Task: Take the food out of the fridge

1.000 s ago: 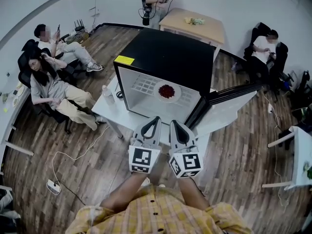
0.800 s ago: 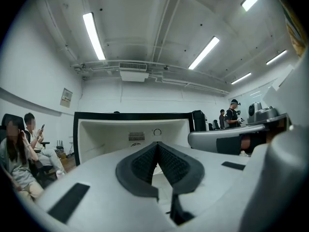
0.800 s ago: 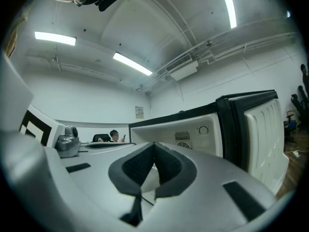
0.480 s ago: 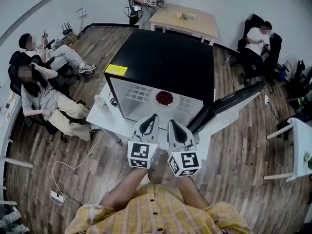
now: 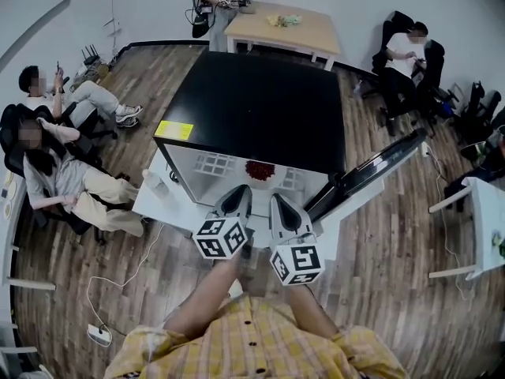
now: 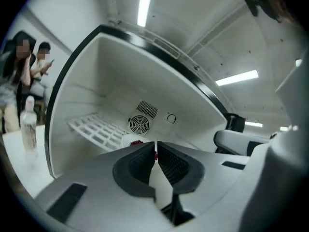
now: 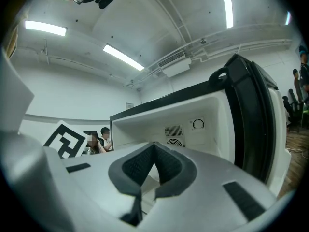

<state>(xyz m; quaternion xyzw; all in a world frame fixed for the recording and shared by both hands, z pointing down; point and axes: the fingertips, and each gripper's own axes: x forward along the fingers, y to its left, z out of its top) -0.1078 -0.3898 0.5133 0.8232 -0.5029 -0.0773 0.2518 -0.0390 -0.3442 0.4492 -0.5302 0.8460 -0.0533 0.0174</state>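
Fingers (image 6: 141, 164) pressed tip to tip and holding nothing, the left gripper (image 6: 156, 143) points into an open mini fridge (image 5: 260, 109). Beside it, at its 3 o'clock, the right gripper (image 7: 154, 144) is likewise closed and empty. The two sit close together at the fridge's mouth, the left one rolled so that its marker cube (image 5: 219, 238) is tilted.

The red food (image 5: 259, 170) is inside the fridge, at 12 o'clock from both grippers, on a white plate (image 6: 127, 140) on the cabinet floor. From the left gripper view only a sliver of it shows just above the fingertips. A white wire shelf (image 6: 94, 129) lies at the plate's 9 o'clock, and a round fan grille (image 6: 140, 124) and a dial (image 6: 171, 118) sit on the back wall.

The fridge door (image 5: 379, 168) stands swung out at 2 o'clock. The fridge rests on a white desk (image 5: 154, 204), where a clear bottle (image 5: 151, 181) stands at the cabinet's 9 o'clock. The person working the grippers wears a yellow checked shirt (image 5: 252, 346). Seated onlookers (image 5: 59, 176) are at 9 o'clock across the wooden floor (image 5: 394, 275), and a wooden desk (image 5: 288, 30) stands at 12 o'clock by the far wall.
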